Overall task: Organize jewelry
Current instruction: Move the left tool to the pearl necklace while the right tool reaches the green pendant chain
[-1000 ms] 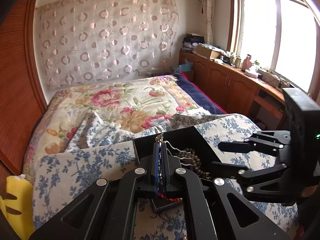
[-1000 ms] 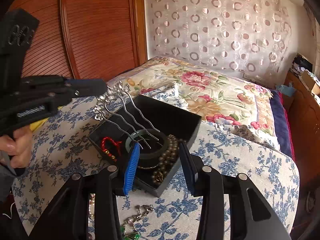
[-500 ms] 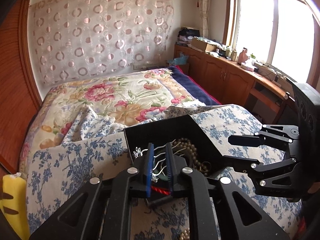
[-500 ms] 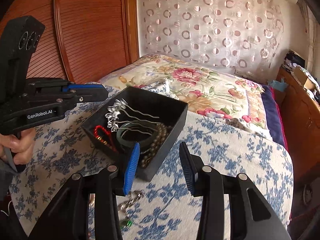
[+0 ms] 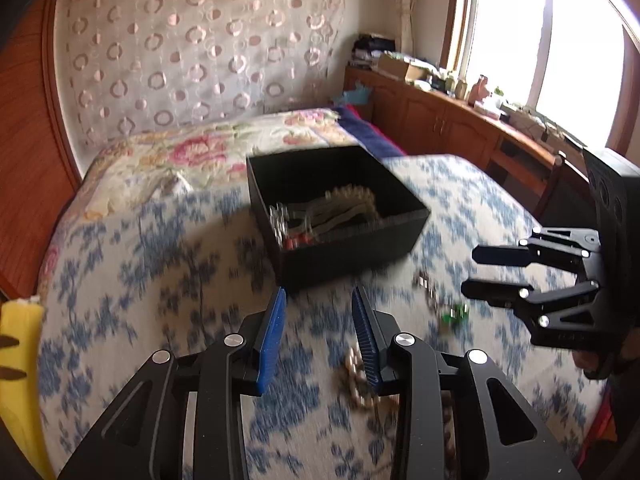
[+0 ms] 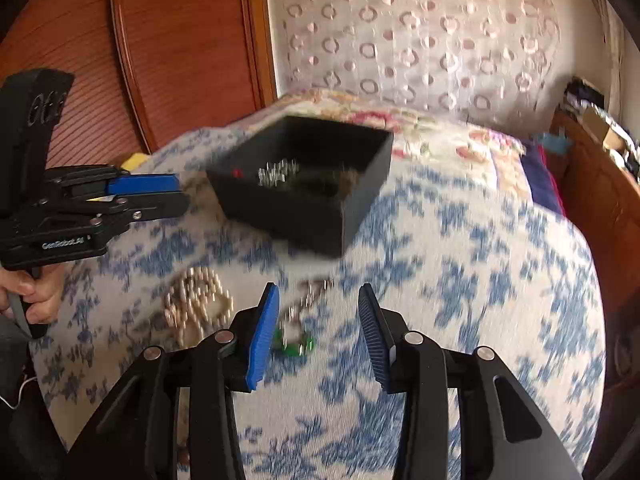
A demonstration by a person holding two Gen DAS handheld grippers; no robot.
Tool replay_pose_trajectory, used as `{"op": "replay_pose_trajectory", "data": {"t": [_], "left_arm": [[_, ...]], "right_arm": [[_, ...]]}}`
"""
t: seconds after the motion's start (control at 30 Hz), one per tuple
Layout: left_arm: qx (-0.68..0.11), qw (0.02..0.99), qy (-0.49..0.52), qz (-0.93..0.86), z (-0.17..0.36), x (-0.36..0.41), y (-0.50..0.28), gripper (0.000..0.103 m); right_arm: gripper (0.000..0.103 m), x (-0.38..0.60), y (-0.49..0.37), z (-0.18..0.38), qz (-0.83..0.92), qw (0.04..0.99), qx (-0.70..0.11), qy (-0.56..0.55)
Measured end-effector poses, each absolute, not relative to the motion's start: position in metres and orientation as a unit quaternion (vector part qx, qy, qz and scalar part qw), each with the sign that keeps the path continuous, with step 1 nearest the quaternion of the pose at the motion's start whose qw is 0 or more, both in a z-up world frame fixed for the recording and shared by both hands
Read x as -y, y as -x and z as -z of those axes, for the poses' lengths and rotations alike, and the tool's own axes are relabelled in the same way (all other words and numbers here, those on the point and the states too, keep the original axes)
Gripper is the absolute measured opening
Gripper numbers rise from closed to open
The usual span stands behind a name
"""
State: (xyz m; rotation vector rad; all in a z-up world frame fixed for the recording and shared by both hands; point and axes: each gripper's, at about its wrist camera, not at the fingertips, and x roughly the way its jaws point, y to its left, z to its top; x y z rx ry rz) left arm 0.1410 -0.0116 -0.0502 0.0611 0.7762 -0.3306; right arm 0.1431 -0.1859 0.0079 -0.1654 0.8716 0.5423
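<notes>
The left gripper [image 5: 318, 332] was opening, empty; the right gripper [image 6: 316, 332] stood apart above a blurred, probably green-stoned chain [image 6: 296, 340], which could be snagged.

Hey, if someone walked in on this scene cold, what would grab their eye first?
Probably the black box in the middle of the blue-flowered bedspread, with jewelry heaped inside it. Next, the loose pieces on the cloth in front of it: a pearl strand and a green-stoned chain, which lies just ahead of the empty right hand-held gripper.
</notes>
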Motion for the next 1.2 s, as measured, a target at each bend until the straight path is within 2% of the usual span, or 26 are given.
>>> {"op": "replay_pose_trajectory", "data": {"t": [0.1, 0.17, 0.27, 0.8, 1.0, 1.2], "left_arm": [[-0.389, 0.906, -0.032, 0.163, 0.061, 0.013, -0.136, 0.032], [-0.396, 0.903, -0.032, 0.163, 0.067, 0.013, -0.134, 0.032], [-0.400, 0.902, -0.031, 0.161, 0.072, 0.013, -0.131, 0.032], [-0.414, 0.897, -0.033, 0.151, 0.085, 0.013, -0.115, 0.032], [-0.417, 0.896, -0.041, 0.148, 0.088, 0.016, -0.115, 0.033], [-0.416, 0.896, -0.045, 0.147, 0.088, 0.017, -0.115, 0.034]], "right_arm": [[0.044, 0.186, -0.142, 0.000, -0.256, 0.865, -0.422, 0.084], [0.031, 0.187, -0.144, 0.003, -0.257, 0.864, -0.425, 0.085], [0.025, 0.185, -0.151, 0.007, -0.262, 0.860, -0.431, 0.078], [0.025, 0.177, -0.138, 0.005, -0.278, 0.855, -0.428, 0.090], [0.025, 0.166, -0.132, 0.013, -0.277, 0.850, -0.428, 0.128], [0.017, 0.159, -0.123, 0.012, -0.295, 0.843, -0.422, 0.154]]}}
